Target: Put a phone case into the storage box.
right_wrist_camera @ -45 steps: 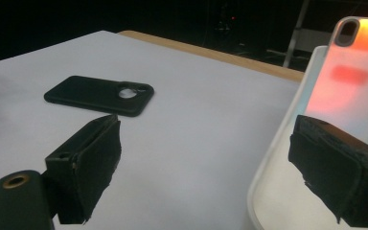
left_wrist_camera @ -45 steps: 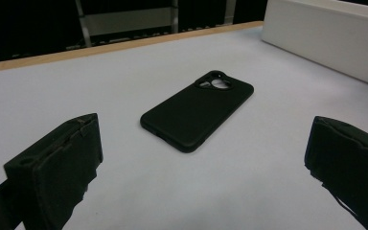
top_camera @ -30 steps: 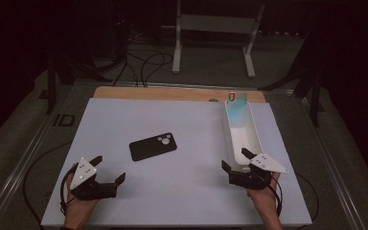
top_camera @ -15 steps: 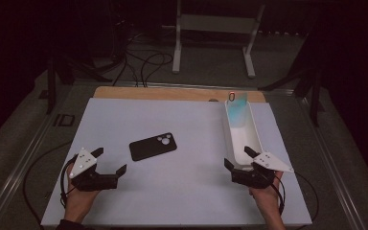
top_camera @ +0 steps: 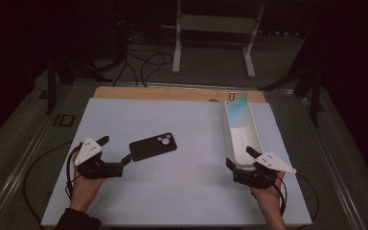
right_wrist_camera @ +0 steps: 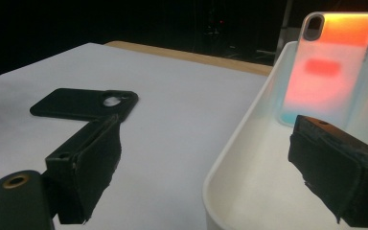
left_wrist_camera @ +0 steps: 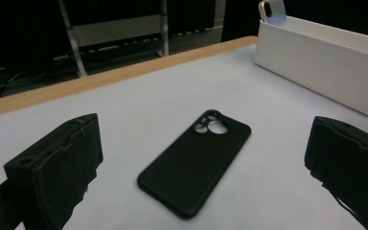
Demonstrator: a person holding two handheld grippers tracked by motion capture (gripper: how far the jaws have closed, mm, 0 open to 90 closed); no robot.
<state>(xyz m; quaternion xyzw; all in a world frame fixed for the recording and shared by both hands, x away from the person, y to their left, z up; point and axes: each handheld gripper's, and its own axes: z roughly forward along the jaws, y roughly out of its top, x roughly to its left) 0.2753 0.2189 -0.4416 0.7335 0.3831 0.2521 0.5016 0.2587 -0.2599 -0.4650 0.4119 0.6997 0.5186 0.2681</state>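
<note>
A black phone case (top_camera: 153, 146) lies flat, camera cutout up, on the white mat (top_camera: 182, 120). My left gripper (top_camera: 114, 150) is open just left of it, one jaw tip almost at the case's near corner. In the left gripper view the case (left_wrist_camera: 196, 163) lies between and just beyond the open jaws (left_wrist_camera: 201, 143). A second, translucent case (top_camera: 238, 108) glowing orange and teal leans upright at the far end of a long white tray (top_camera: 254, 136). My right gripper (top_camera: 241, 157) is open at the tray's near end, with its jaws straddling the near-left rim (right_wrist_camera: 230, 153).
The mat covers a wooden table whose bare strip (top_camera: 172, 93) shows at the far edge. Cables (top_camera: 69, 167) trail from both grippers. A white stand (top_camera: 215, 28) and floor cables sit beyond the table in the dark.
My left gripper has moved forward and to the right, up to the black case. The right gripper has stayed near the tray's near end.
</note>
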